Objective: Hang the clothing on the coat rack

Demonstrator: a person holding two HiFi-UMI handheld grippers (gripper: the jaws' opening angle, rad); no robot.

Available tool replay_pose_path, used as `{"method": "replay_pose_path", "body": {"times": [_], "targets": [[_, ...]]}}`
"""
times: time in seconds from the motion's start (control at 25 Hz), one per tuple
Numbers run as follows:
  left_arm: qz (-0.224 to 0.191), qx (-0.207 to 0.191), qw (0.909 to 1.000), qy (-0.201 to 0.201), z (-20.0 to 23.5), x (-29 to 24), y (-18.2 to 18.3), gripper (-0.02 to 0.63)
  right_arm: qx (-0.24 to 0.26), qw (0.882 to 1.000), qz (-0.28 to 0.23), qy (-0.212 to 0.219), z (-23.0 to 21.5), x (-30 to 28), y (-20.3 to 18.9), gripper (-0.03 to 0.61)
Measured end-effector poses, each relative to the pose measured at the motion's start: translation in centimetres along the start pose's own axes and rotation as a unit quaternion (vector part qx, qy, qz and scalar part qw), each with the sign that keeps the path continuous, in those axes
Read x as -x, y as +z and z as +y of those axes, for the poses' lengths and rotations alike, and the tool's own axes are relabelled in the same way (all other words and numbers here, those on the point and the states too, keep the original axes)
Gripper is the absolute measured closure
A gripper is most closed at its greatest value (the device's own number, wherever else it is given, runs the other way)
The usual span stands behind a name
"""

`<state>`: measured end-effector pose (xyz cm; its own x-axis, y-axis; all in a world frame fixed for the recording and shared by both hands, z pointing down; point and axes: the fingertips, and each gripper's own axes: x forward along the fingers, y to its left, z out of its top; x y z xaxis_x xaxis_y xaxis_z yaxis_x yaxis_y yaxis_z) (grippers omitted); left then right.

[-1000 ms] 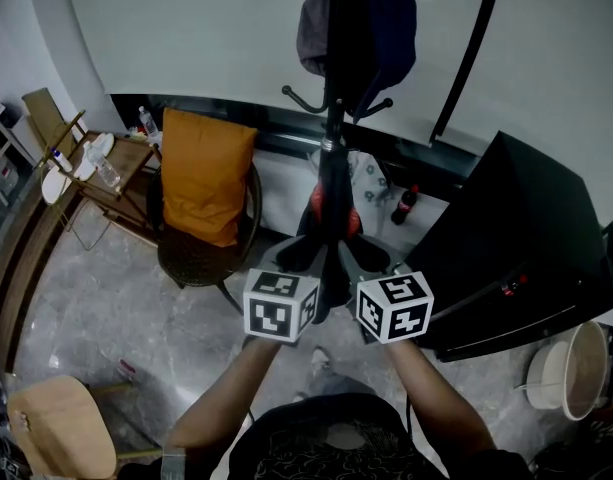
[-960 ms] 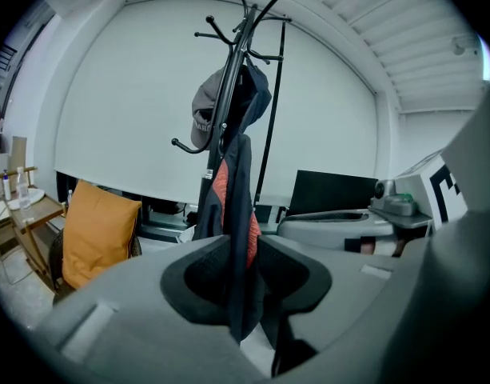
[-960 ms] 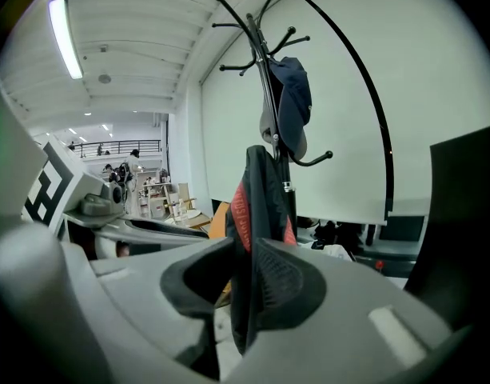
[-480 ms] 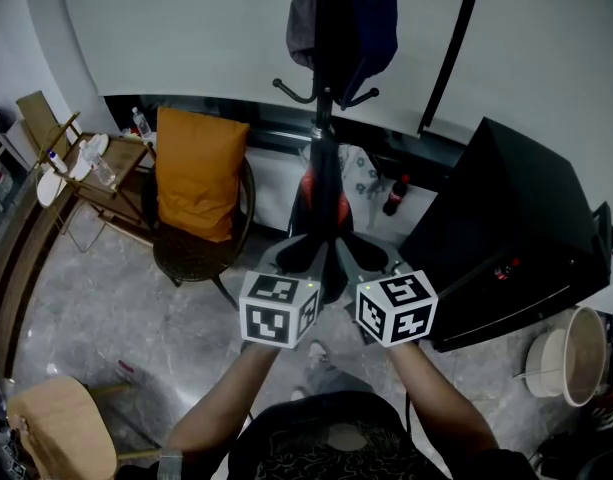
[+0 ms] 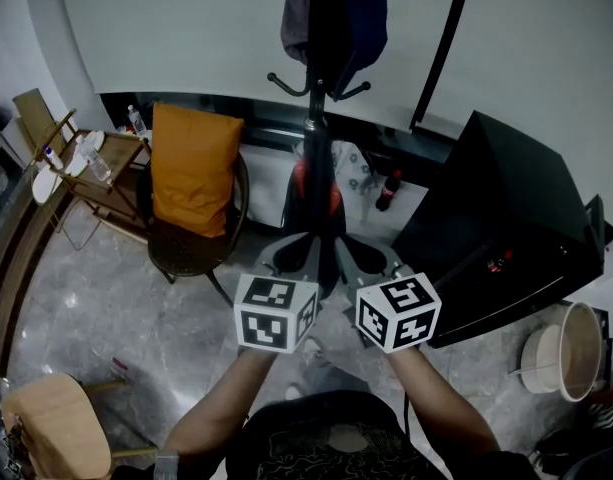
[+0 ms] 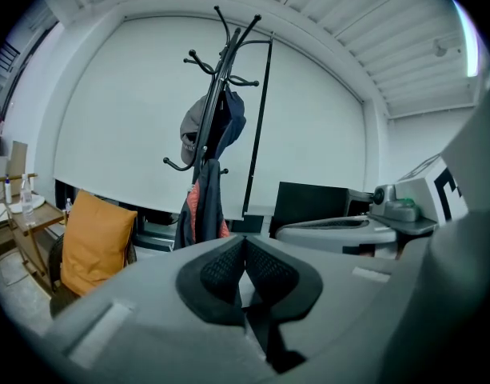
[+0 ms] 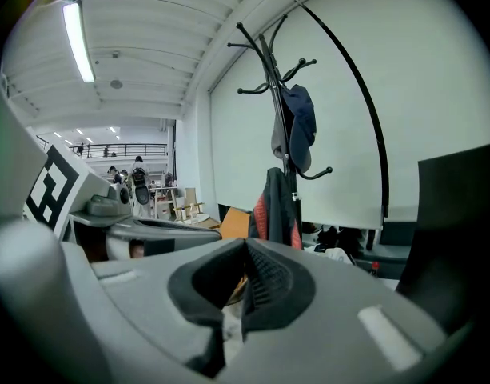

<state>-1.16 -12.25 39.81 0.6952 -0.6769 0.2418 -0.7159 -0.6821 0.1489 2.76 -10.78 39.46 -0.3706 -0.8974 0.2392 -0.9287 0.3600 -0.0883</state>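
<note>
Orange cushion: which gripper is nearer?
Left. The left gripper, jaws just closed on nothing, is just right of and below the orange cushion in the head view; the right gripper is beside it on the far side, nearer the black cabinet.

Coat rack (image 5: 319, 128) dead ahead, jacket (image 5: 313, 193) draped down its pole, dark garment (image 5: 336, 18) up top. Lower hooks (image 5: 282, 83) bare on both sides. Chair with orange cushion (image 5: 194, 168) blocks left. Black cabinet (image 5: 506, 218) and slanted black pole (image 5: 441, 53) block right. Open floor (image 5: 106, 298) lower left.
</note>
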Motion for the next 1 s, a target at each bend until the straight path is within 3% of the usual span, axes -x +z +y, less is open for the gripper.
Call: {"method": "replay_pose_path", "body": {"times": [1.0], "targets": [[0.001, -0.007, 0.9998, -0.017, -0.5, 1.5, 0.0, 0.607, 0.008, 1.000, -0.011, -0.005, 0.9, 1.3, 0.6, 0.577]]}}
